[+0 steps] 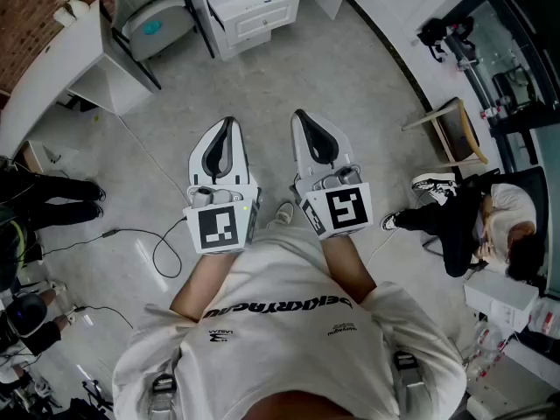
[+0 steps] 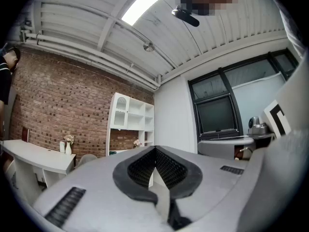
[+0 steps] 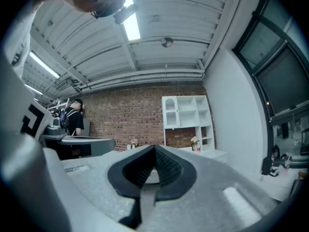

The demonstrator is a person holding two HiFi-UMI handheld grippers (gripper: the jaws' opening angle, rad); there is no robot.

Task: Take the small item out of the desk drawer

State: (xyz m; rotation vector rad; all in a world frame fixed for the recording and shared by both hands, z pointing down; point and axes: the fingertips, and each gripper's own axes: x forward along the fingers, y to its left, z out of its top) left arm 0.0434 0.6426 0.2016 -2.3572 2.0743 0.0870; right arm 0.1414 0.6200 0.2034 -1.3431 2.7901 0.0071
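Brick wall [image 2: 63, 105] rough; floor [image 1: 350, 86] smooth concrete; drawer [image 1: 265, 26] smooth, painted; shirt [image 1: 289, 322] matt cloth.

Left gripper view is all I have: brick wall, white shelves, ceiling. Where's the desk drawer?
Observer: The head view shows the drawer ahead of both grippers, pulled open, across a stretch of floor.
Operator: How is the right gripper?
Observer: The right gripper is shut and empty, side by side with the left gripper.
Operator: Anyone nearby?
Observer: A person sits low to your right, feet towards you.
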